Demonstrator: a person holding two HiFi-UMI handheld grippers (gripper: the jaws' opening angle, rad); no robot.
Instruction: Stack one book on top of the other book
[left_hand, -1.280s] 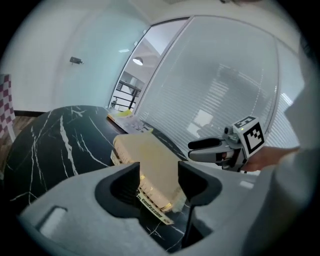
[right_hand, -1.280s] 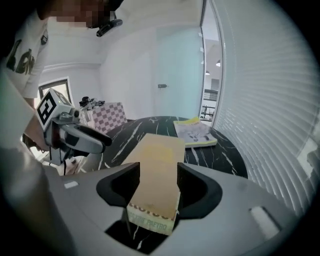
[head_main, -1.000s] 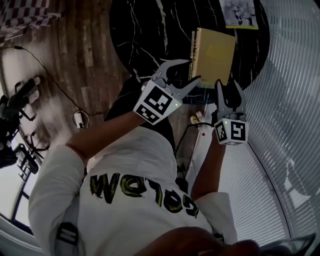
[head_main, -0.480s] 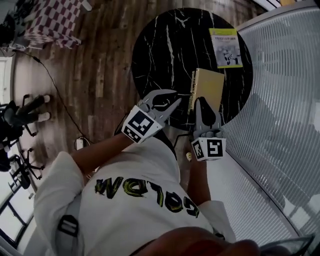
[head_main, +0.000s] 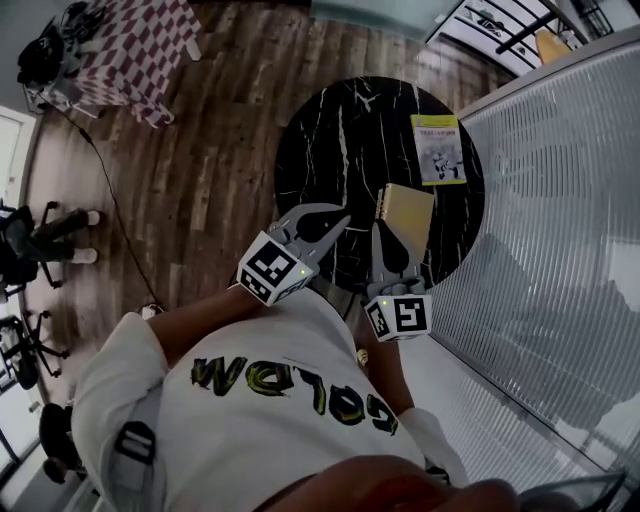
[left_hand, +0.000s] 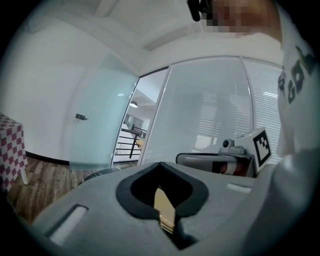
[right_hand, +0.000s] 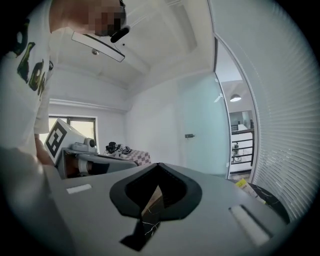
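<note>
In the head view a tan book (head_main: 408, 210) lies flat on the round black marble table (head_main: 330, 150). A second book with a green and white cover (head_main: 437, 148) lies apart from it, farther back. My left gripper (head_main: 340, 222) hovers left of the tan book's near edge and my right gripper (head_main: 384, 230) hovers over that edge. The jaws of both have just been closing and are now shut with nothing between them. In the left gripper view, the tan book (left_hand: 164, 206) shows through the slit of the left gripper (left_hand: 160, 166). The right gripper (right_hand: 159, 167) has only marble behind its slit.
A wall of glass and blinds (head_main: 560, 250) curves close round the table's right side. Wooden floor (head_main: 200, 170) spreads to the left, with a checkered-cloth table (head_main: 130, 50) at the back and office chairs (head_main: 30, 240) at the far left. The person's white shirt (head_main: 270, 400) fills the bottom.
Both grippers have lifted and drawn back from the tan book toward the person, and their jaws have gone from wide open to shut. The tan book stays on the table.
</note>
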